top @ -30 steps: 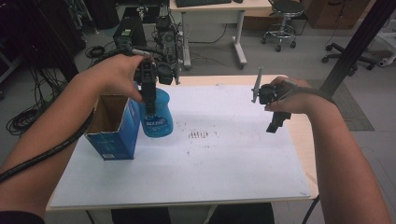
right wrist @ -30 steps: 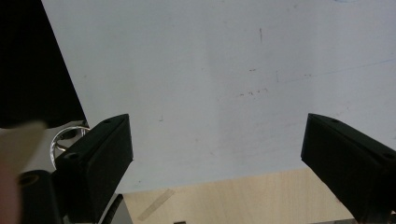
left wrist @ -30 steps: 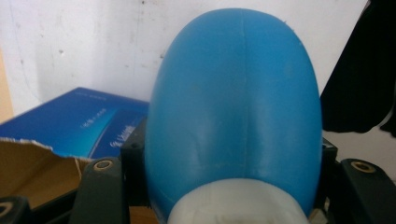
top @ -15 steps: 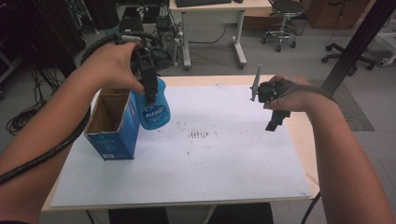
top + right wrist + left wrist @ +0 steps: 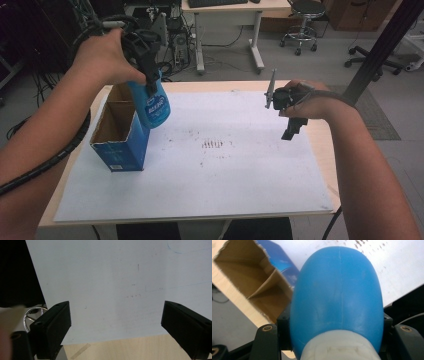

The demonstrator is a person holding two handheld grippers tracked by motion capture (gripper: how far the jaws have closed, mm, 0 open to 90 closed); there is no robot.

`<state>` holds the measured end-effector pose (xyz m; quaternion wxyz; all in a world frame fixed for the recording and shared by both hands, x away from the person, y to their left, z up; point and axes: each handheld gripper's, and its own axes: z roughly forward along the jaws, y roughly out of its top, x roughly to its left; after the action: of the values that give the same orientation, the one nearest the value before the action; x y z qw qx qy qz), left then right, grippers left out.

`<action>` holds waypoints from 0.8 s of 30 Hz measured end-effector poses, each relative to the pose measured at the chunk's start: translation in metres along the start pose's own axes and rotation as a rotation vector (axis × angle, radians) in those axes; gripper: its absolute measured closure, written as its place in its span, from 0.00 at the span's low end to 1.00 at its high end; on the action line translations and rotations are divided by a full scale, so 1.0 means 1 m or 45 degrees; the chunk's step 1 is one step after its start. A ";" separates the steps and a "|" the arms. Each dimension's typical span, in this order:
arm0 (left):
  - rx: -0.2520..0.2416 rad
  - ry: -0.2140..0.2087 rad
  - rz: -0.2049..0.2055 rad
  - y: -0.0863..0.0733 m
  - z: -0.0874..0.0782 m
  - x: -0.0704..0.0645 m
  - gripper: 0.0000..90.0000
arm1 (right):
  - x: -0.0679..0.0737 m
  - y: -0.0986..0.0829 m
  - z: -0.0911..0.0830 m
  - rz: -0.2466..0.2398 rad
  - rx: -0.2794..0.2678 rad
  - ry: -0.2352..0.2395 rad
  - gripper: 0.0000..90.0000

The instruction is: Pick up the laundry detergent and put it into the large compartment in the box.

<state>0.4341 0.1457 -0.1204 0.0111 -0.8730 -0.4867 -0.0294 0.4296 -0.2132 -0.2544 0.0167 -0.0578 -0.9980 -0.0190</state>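
My right gripper (image 5: 291,125) hangs over the white sheet (image 5: 225,170) on the desk (image 5: 322,145), jaws wide apart and empty. Farther off, my left gripper (image 5: 150,75) clamps the blue bottle (image 5: 151,105), raised just beside the open blue box (image 5: 117,132).

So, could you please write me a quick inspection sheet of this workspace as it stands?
Surface: wooden table under a white sheet with small dark specks.
Job's things: blue bottle held up beside an open blue box.
Clutter: nothing seen.
Grippers: left tool shut on the bottle; right tool open, above the sheet.
Cables: black cable along the left forearm.
Surroundings: desk, office chairs, floor wiring behind.
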 end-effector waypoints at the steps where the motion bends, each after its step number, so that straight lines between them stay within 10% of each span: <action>1: -0.003 0.001 -0.018 -0.001 -0.002 0.002 0.43 | 0.000 0.000 0.000 0.002 0.004 0.003 0.10; 24: 0.070 -0.061 -0.449 -0.018 -0.025 0.054 0.43 | -0.003 0.009 -0.002 -0.028 -0.005 0.004 0.10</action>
<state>0.4462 0.1999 -0.0918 0.0182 -0.7739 -0.6330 0.0031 0.4339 -0.2048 -0.2521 0.0182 -0.0469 -0.9985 -0.0211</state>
